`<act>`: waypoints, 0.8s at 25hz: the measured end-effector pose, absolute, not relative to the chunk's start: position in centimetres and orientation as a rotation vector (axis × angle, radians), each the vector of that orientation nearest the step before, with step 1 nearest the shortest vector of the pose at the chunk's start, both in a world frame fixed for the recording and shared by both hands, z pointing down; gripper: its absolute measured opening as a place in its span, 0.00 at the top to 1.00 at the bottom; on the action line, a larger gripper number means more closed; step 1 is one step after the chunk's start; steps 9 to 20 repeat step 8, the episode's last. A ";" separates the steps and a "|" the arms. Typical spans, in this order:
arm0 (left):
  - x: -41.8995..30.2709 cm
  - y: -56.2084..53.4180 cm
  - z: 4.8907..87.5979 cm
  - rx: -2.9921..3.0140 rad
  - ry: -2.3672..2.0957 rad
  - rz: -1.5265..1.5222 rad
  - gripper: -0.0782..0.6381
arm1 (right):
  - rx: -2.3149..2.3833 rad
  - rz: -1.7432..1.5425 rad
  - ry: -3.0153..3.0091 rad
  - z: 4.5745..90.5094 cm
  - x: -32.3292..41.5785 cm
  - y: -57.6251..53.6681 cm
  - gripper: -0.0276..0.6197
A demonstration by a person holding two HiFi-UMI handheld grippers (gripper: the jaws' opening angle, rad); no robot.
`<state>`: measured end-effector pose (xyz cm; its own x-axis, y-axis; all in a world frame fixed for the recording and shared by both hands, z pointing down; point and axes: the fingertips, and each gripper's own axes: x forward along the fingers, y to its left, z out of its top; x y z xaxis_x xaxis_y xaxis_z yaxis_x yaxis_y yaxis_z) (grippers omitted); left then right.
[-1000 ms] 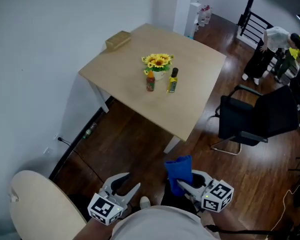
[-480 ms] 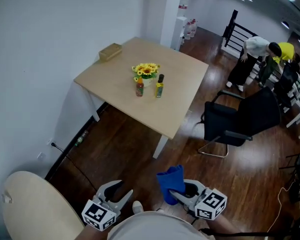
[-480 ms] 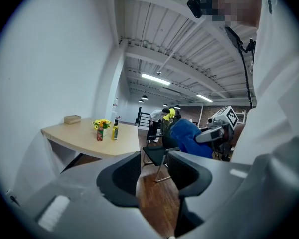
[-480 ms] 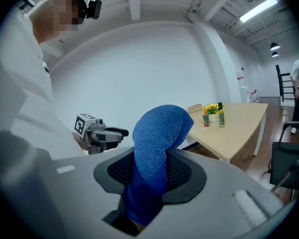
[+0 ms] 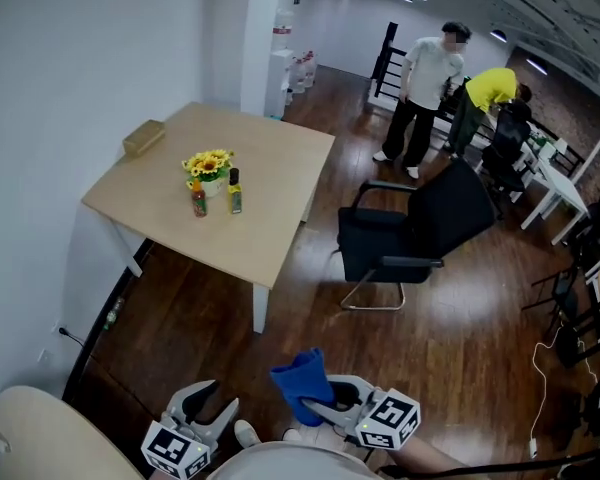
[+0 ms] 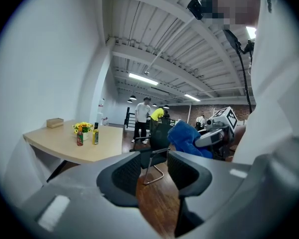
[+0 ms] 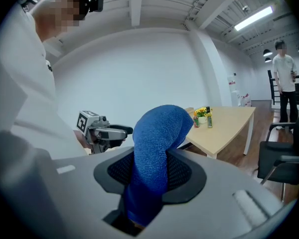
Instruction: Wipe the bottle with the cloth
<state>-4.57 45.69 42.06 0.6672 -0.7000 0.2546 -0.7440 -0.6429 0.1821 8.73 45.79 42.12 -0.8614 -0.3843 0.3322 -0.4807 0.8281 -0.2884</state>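
Blue cloth (image 5: 302,380) sits pinched in the right gripper (image 5: 325,406) in the head view, with the bottles (image 5: 234,192) far off on the table (image 5: 290,173). In its own view the left gripper (image 6: 153,169) is spread wide and empty, likely kept free to steady a bottle. The right gripper view shows the jaws clamped on the cloth's middle, ready for wiping.

The cloth (image 7: 157,148) nipped in the right gripper (image 7: 150,176) is blue napped terry, matt and rough. The pads (image 7: 182,172) on it look like black ribbed rubber. Both that gripper and the left gripper (image 6: 152,167) are smooth matt grey plastic. Far ahead of the jaws, the table (image 5: 280,178) is pale and smooth (wood or laminate), and the floor (image 5: 460,348) is dark glossy boards
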 end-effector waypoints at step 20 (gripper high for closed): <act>-2.0 46.1 41.8 2.641 -1.120 0.271 0.64 | 0.690 0.551 -2.766 42.5 10.8 46.9 0.72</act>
